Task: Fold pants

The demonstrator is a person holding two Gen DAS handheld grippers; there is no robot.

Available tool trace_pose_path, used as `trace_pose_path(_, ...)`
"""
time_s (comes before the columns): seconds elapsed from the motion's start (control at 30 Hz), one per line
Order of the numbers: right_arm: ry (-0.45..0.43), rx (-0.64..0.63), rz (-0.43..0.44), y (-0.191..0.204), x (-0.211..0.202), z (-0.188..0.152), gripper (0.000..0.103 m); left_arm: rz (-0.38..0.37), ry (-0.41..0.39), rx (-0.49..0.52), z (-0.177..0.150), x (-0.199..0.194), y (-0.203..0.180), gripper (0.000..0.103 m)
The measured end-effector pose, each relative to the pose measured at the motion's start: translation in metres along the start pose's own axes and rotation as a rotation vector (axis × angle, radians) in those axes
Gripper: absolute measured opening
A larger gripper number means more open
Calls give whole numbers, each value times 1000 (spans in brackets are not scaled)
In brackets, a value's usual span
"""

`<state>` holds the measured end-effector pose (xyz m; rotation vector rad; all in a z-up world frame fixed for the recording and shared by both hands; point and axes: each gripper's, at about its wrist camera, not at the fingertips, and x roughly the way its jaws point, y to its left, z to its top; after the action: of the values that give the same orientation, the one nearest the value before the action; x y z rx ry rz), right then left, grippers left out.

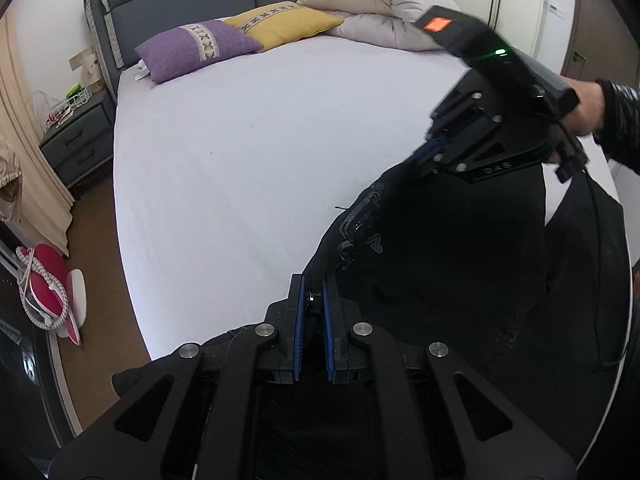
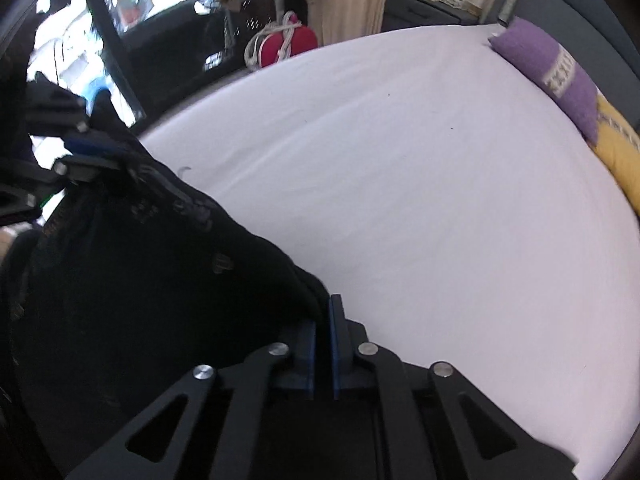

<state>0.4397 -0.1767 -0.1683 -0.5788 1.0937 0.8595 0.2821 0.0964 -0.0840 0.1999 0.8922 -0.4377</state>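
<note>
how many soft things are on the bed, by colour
purple pillow: 1
yellow pillow: 1
beige duvet, folded: 1
black pants, held up by both tongs: 1
total: 4

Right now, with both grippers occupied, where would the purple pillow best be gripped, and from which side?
Probably the near corner of the purple pillow, approached from the foot of the bed. That corner lies free on the sheet, while its far end touches the yellow pillow. Both grippers hold the black pants.
</note>
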Motion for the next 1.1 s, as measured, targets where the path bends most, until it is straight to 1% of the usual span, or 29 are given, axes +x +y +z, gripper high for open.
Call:
trace_pose_path(0.13, -81, 136, 67, 6, -23, -13, 6, -35, -16, -49, 0, -5, 1, 7)
trace_pose_path(0.23, -128, 234, 132, 22, -36, -25, 6, -63, -24, -69, -11, -19, -12, 7)
trace_pose_path(0.27, -143, 265, 171, 30, -37, -28, 6, -70, -24, -73, -14, -23, -17, 7)
trace_pose_path(0.37, -161, 298, 246, 63, -40, -46, 6, -83, -14, -79, -32, -41, -37, 7)
trace_pose_path(0.47, -143, 280, 263, 97, -43, -68, 6, -109, 2, -89, -53, -57, -57, 7)
trace_pose_path(0.5, -131, 265, 254, 108, -45, -76, 6, -113, 8, -89, -60, -62, -64, 7)
trace_pose_path(0.53, -117, 231, 222, 118, -46, -83, 6, -118, 15, -73, -71, -71, -75, 7)
trace_pose_path(0.57, -96, 170, 167, 134, -49, -92, 6, -119, 20, -61, -77, -75, -83, 7)
trace_pose_path(0.6, -81, 130, 139, 147, -53, -99, 6, -123, 26, -47, -87, -81, -92, 7)
trace_pose_path(0.67, -65, 94, 120, 167, -64, -114, 6, -151, 40, -33, -105, -93, -109, 7)
trace_pose_path(0.73, -42, 22, 68, 194, -75, -129, 6, -164, 63, -13, -125, -103, -127, 7)
trace_pose_path(0.83, 8, -68, 17, 230, -80, -148, 6, -193, 100, -5, -152, -113, -152, 7)
trace_pose_path(0.93, 73, -148, -26, 269, -77, -171, 6, -219, 139, 3, -177, -118, -174, 7)
trace_pose_path(1.03, 99, -171, -65, 291, -74, -188, 6, -227, 173, 18, -196, -119, -193, 7)
trace_pose_path(1.1, 102, -166, -92, 302, -75, -194, 6, -235, 173, 19, -203, -123, -201, 7)
